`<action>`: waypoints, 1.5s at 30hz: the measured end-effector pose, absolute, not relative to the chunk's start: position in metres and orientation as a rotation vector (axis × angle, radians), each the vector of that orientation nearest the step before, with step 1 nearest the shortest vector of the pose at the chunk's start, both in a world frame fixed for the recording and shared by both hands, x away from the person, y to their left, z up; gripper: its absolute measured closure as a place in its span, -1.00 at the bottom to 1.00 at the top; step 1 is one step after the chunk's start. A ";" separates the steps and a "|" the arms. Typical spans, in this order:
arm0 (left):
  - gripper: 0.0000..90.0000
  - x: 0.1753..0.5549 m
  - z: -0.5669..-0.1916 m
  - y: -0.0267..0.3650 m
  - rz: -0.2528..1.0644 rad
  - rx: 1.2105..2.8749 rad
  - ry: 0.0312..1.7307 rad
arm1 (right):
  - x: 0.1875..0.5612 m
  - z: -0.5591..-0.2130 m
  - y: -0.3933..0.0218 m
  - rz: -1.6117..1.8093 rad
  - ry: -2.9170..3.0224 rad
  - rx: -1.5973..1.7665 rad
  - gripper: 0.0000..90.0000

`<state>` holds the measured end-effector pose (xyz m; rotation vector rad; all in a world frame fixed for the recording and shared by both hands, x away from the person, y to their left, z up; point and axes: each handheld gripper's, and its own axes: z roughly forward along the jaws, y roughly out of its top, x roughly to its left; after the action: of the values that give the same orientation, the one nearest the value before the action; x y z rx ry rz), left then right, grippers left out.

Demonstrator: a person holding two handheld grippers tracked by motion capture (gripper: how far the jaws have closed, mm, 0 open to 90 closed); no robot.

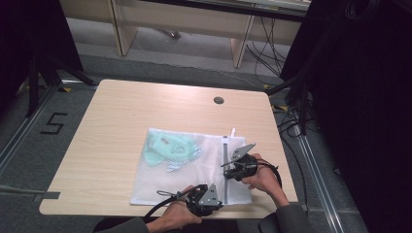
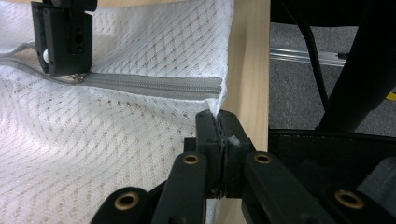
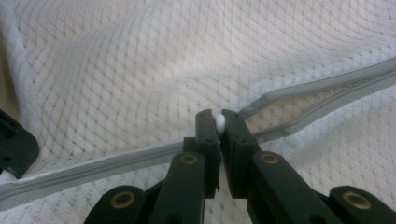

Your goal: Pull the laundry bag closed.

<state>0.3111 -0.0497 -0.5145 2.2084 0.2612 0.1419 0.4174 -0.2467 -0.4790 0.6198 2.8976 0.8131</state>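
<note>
White mesh laundry bag point(image 1: 189, 167) lies at the table's point(image 1: 116, 126) five o'clock. Left tongs point(image 2: 218, 122) pinch its hem (an anchor); right tongs point(image 3: 219, 122) clamp the zipper pull point(image 3: 219, 123) to slide it.

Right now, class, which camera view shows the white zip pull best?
The right gripper view: the white zip pull sits close-up between the right gripper's fingers. The left gripper view shows it small beside those fingers; the high view cannot resolve it.

place: lab recording bay | cues: black curtains point(image 1: 369, 97), floor rails point(image 1: 316, 165), taped floor number point(image 1: 53, 124)
</note>
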 end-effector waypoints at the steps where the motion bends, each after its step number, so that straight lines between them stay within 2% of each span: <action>1: 0.96 0.311 -0.514 -0.050 0.143 2.210 0.260 | 0.418 -0.479 -0.247 0.813 2.896 0.620 0.92; 45: 0.97 0.313 -0.512 -0.045 0.138 2.176 0.292 | 0.440 -0.476 -0.247 0.831 2.864 0.636 0.92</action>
<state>0.3129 -0.0455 -0.5119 2.1764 0.2923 0.1381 0.4395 -0.2470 -0.4755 0.6357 2.8637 0.8310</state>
